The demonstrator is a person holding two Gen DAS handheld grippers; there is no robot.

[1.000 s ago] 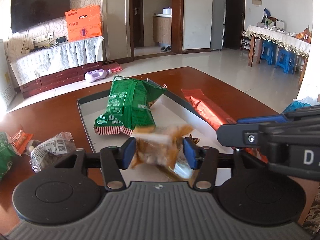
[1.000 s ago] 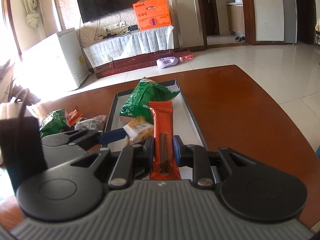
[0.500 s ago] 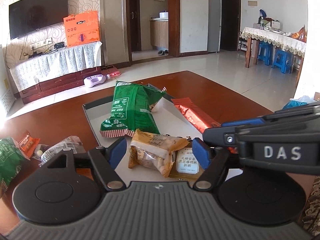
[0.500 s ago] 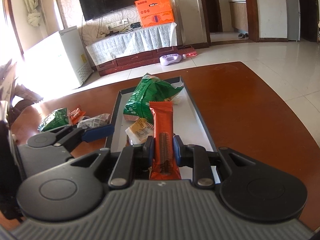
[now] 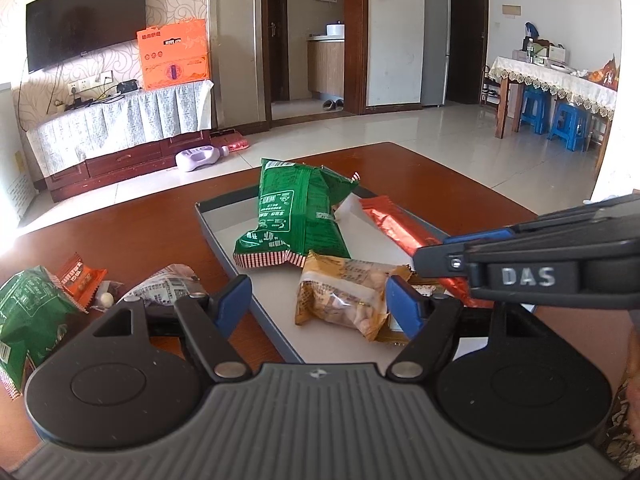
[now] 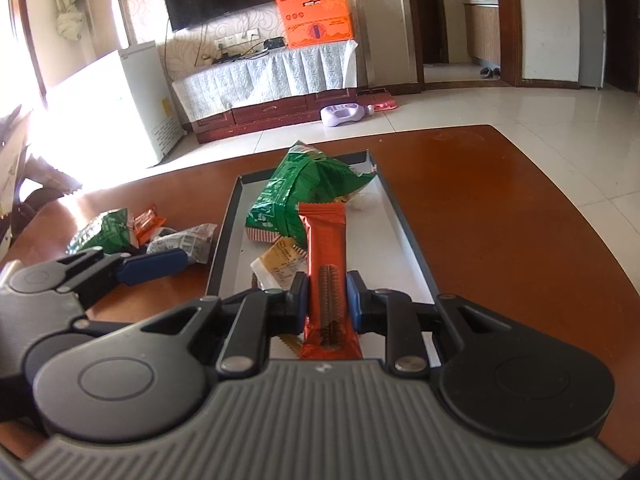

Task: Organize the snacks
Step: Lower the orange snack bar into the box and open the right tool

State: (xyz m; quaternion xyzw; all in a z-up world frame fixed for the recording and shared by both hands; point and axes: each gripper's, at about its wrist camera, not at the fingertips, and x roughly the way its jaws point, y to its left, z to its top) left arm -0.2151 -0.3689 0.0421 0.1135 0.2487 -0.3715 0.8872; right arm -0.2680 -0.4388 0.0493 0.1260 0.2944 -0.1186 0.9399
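On the brown table, far left: a loose heap of unsorted snacks, namely a green packet, a small orange sachet and a clear printed wrapper. All lie outside the tray, touching or just beside one another.

Near left: left gripper, jaws apart and holding nothing; they have just been opening, and the yellow pastry pack lies free on the tray floor between and beyond the blue pads. Soft, light, crinkly film, contents probably crumbly; best taken across its middle with a gentle squeeze.

Centre: shallow grey tray with white floor. At its far end a large green bag, puffy and light, likely to slide on film; take it by a crimped end seam or across the narrow width. A flat brown sachet peeps from under the yellow pack.

Right: right gripper, jaws clamped on the orange wafer bar near its near end. The bar juts forward over the tray's right half, above the floor. Foil slick, bar stiff but brittle; a light grip across the width suits it. Judged: not yet set down.
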